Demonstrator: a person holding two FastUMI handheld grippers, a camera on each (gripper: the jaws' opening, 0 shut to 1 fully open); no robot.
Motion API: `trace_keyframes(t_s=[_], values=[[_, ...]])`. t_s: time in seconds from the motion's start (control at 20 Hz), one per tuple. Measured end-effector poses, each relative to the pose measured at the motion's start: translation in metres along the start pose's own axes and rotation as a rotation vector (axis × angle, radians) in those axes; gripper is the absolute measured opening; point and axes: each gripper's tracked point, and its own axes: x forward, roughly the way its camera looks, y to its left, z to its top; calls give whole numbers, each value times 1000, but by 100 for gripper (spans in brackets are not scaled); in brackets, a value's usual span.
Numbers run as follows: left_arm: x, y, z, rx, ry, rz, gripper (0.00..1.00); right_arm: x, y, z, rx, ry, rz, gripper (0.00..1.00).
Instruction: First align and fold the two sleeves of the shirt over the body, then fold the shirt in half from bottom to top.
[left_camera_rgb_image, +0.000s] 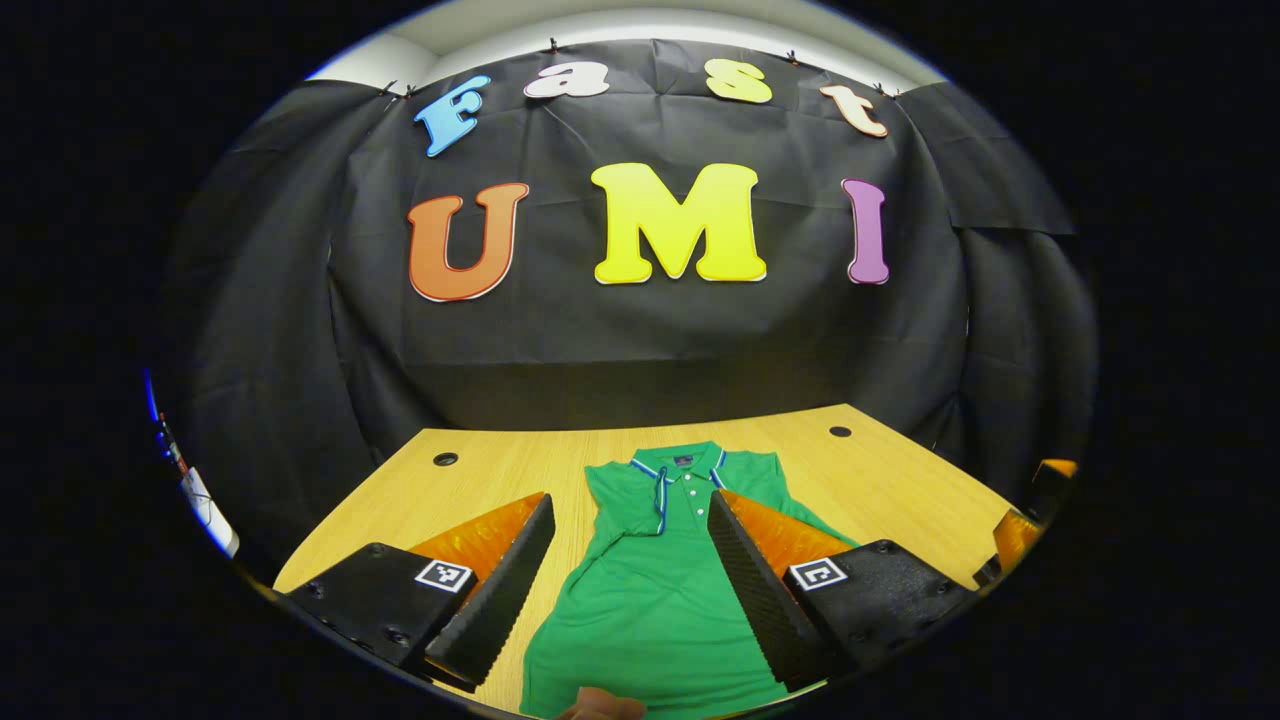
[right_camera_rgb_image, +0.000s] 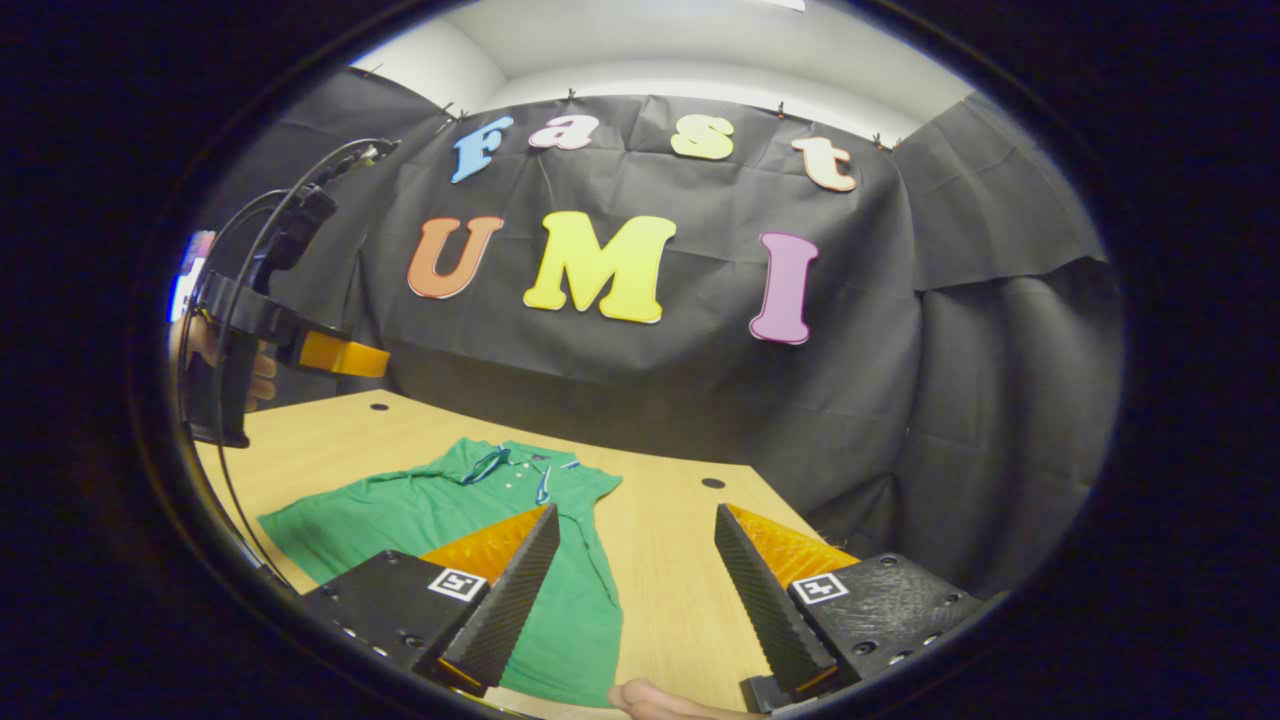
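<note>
Left gripper view: shirt (left_camera_rgb_image: 650, 590) between parted tongs (left_camera_rgb_image: 630, 520).

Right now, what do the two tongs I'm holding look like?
Each set of tongs has two wedge-shaped fingers with ribbed inner faces, on black blocks bearing square black-and-white markers. In the right gripper view the left tongs hang off a black handle with looping black cables.

Green polo shirt (left_camera_rgb_image: 650, 590) lies flat on the table, collar away.
</note>
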Motion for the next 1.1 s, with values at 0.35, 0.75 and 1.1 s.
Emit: trace_keyframes(t_s=[0.35,0.75,1.1], values=[[-39,23,-121,-84,284,-20,99,-3,-11,-44,30,123,-16,95],[-57,45,-195,-95,531,-37,100,11,5,-130,33,422,38,95],[-72,42,-235,-81,659,-53,100,-11,20,-166,152,605,68,96]])
